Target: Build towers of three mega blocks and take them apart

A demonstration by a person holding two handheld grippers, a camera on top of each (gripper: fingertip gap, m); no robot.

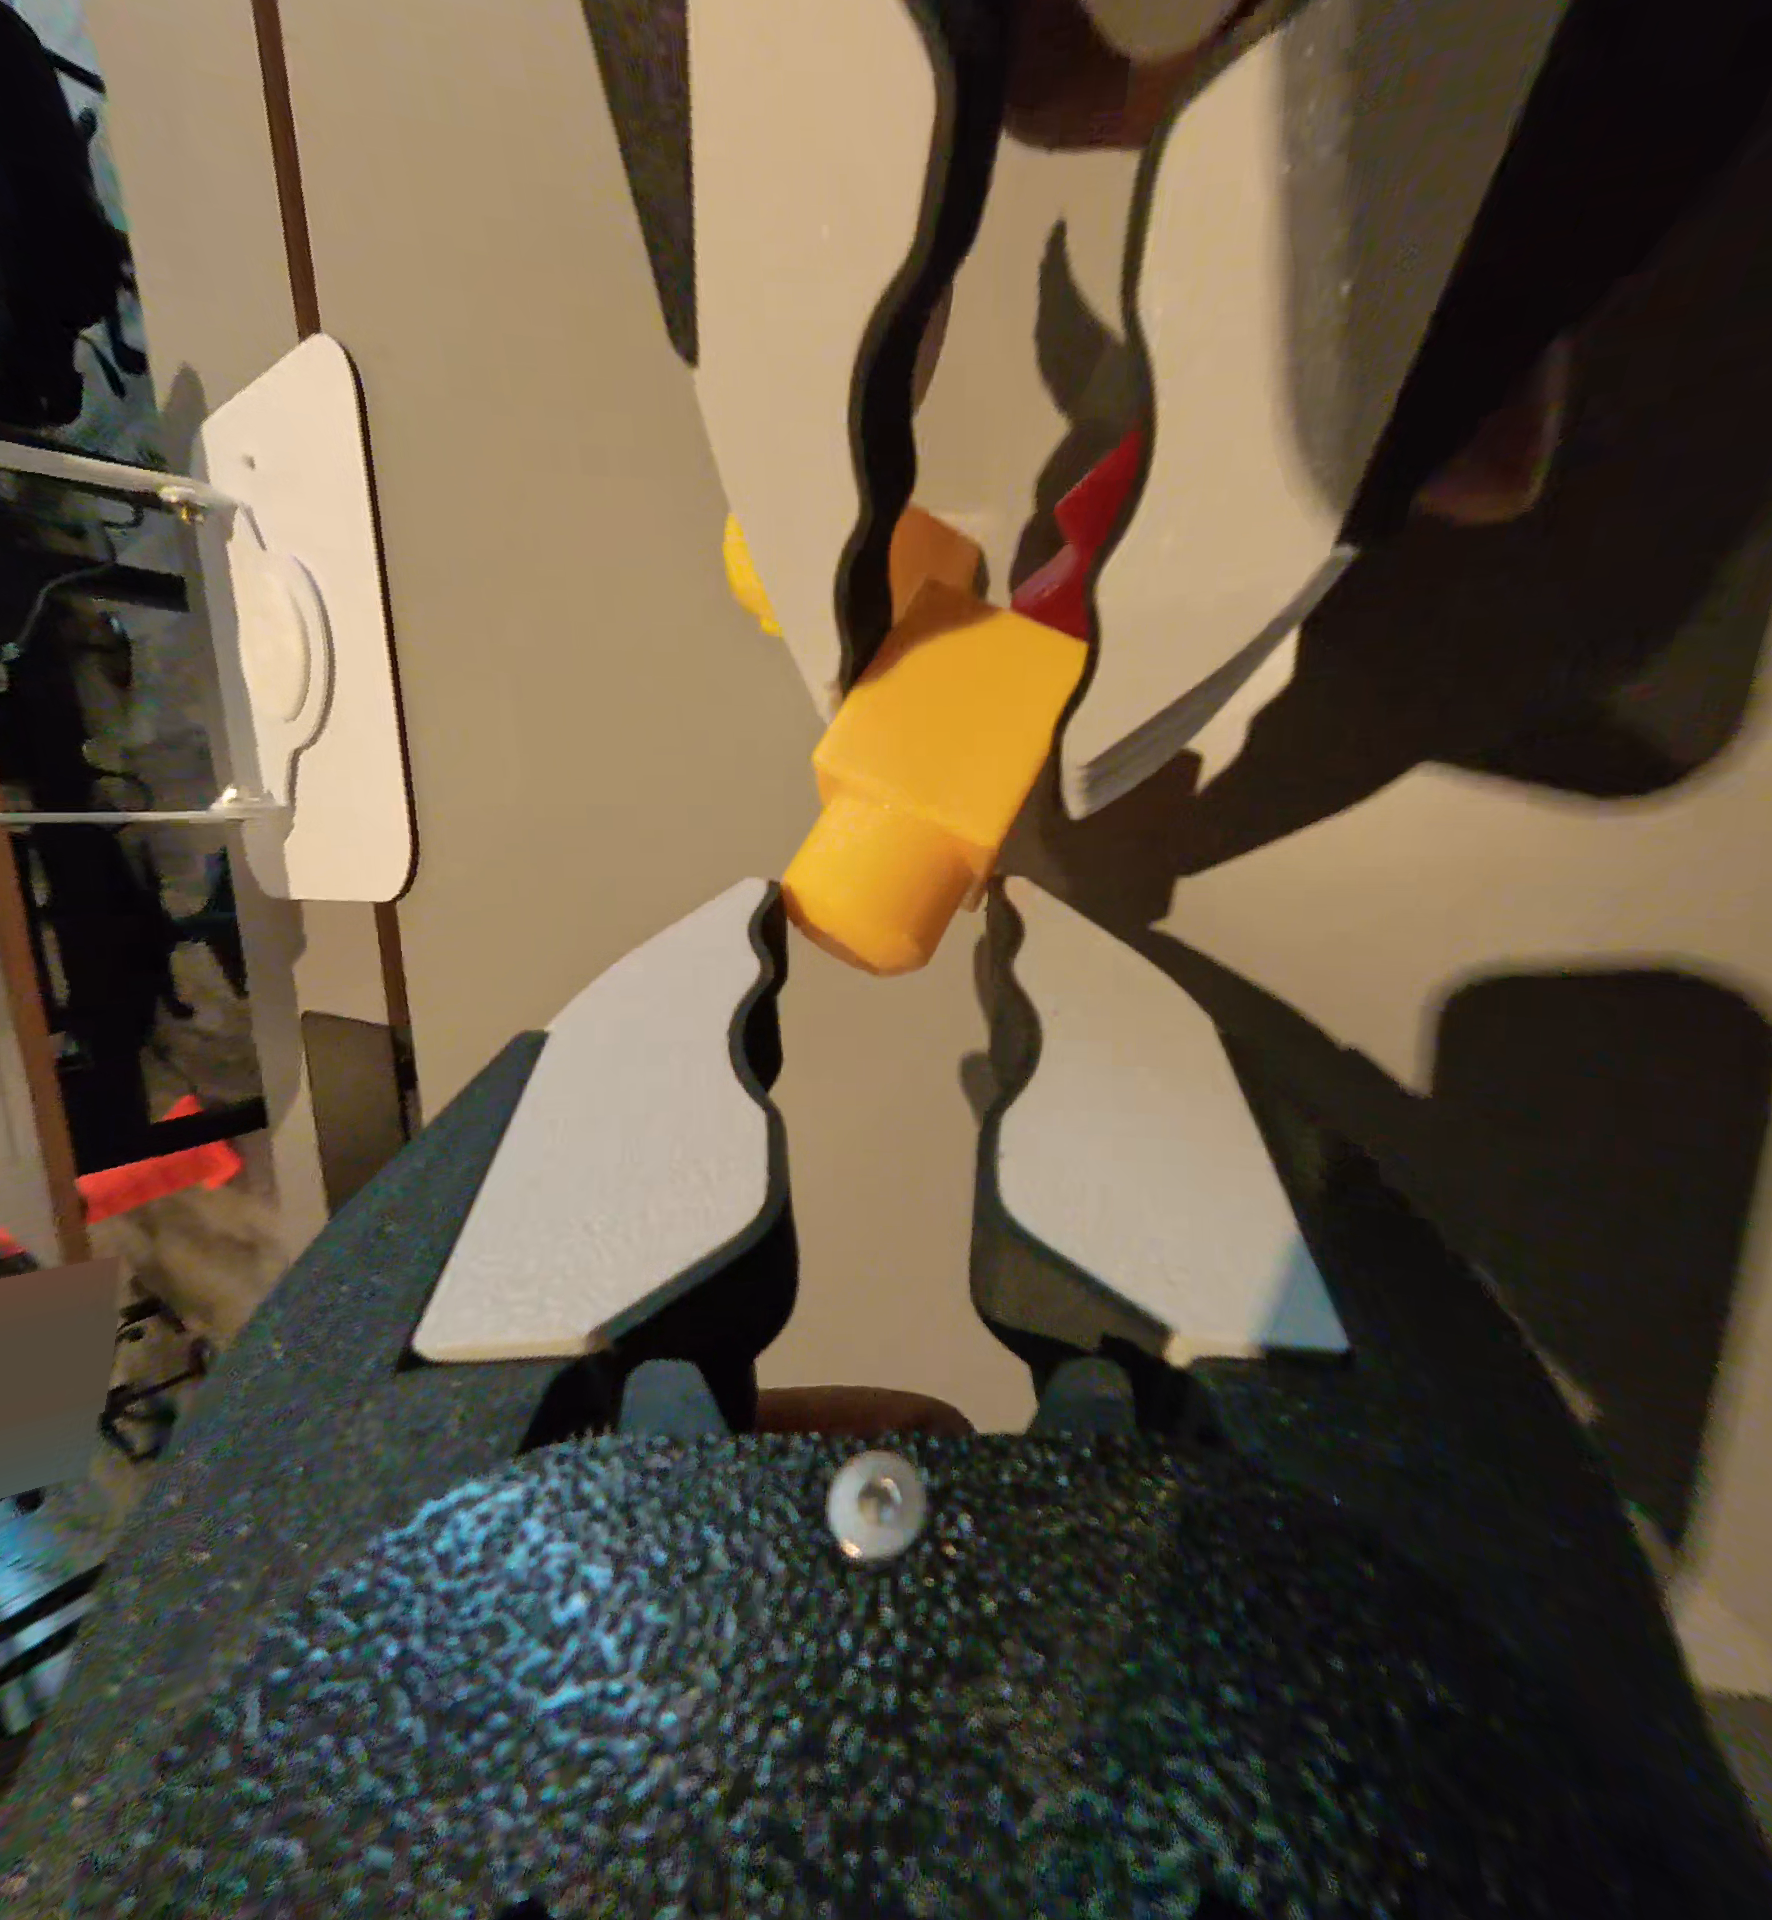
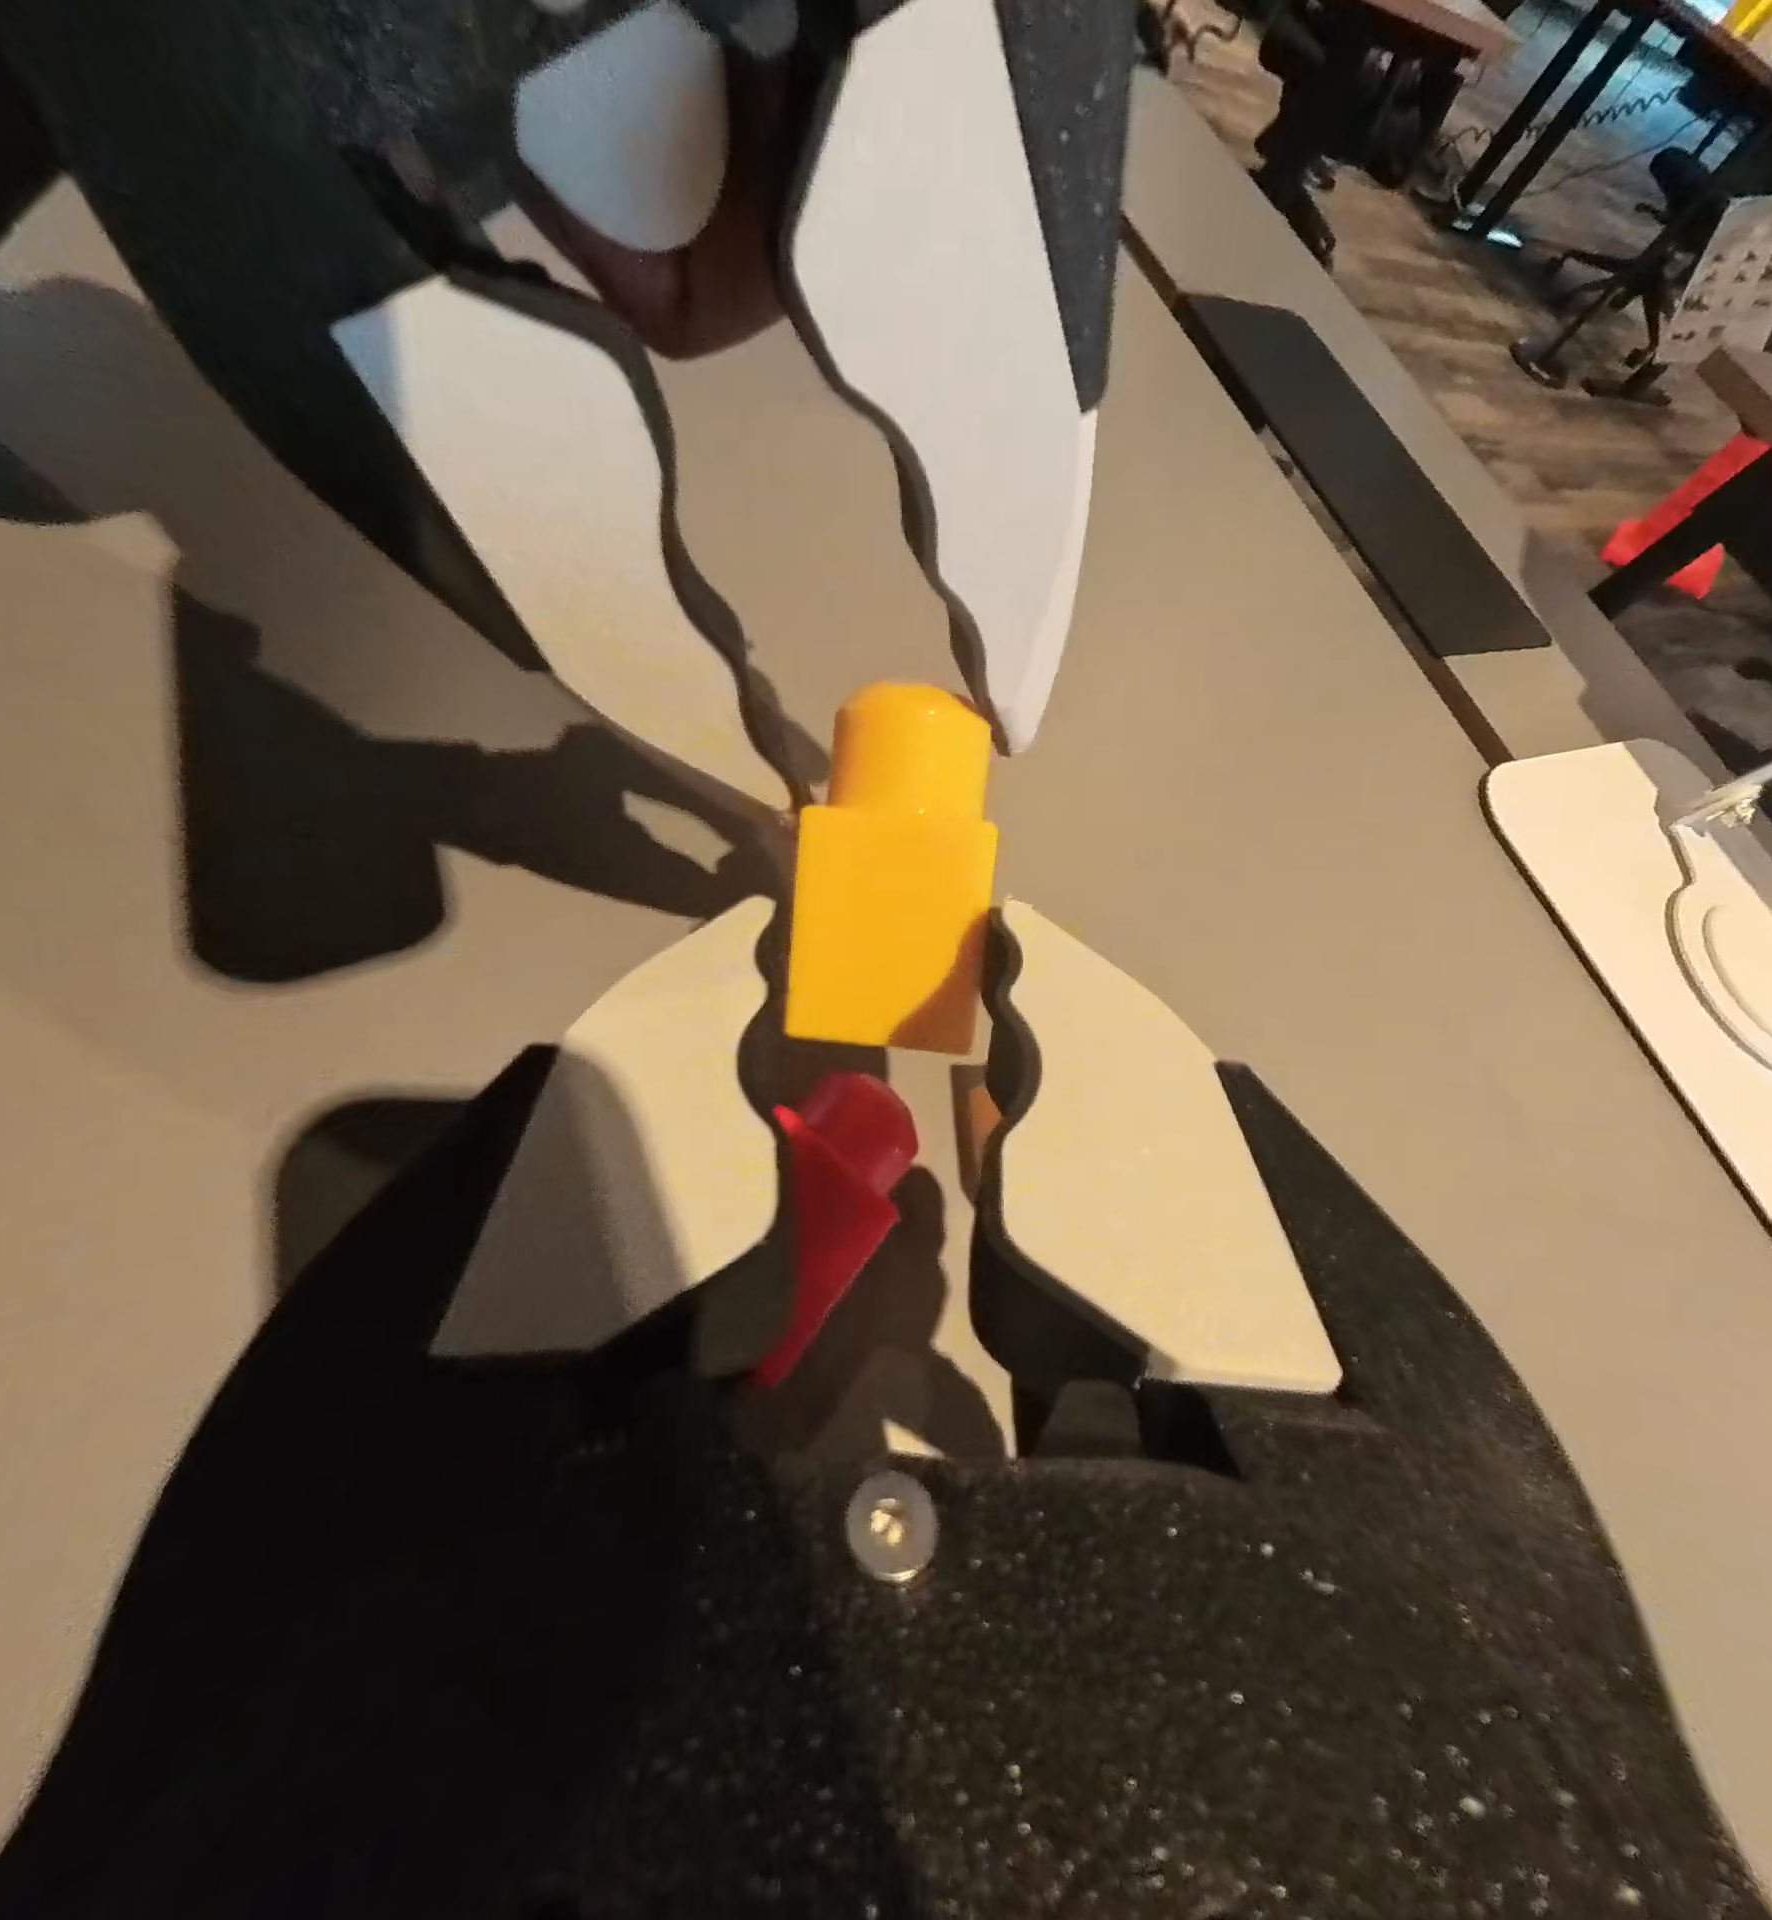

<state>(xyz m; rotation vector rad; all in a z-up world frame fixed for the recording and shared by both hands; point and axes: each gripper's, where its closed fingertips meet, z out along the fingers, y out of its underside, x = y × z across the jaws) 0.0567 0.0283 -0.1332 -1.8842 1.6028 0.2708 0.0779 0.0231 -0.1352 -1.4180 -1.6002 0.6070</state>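
1. Grey table (image 2: 1225,935) fills most of both views, and dark shadows of the tools lie across it.
2. Black and white, the right gripper (image 2: 887,971) reaches forward from the bottom of the right wrist view. Its two white fingers (image 2: 1121,1143) press on the sides of the yellow block (image 2: 887,925), so it is closed on that block and holds it up off the table.
3. Across from it, the left gripper (image 1: 887,899) points the other way. Its claw is partly open. The round knob of the yellow block (image 1: 877,894) pokes in between its tips. In the right wrist view one white tip (image 2: 1017,717) touches the knob, but I cannot tell if the left gripper really grips it.
4. Off to the side lies a flat white pad (image 2: 1671,987) on the table. A thin clear piece rests on it.
5. Yellow and small, the block has one round knob on top and a square body. It sits between the two claws.
6. Red block (image 2: 840,1195) lies lower down, seen in the gap between the right gripper's fingers. It is tilted. I cannot tell if it touches the yellow block.
7. Another bit of yellow (image 1: 747,571) peeks out behind a far white finger in the left wrist view.
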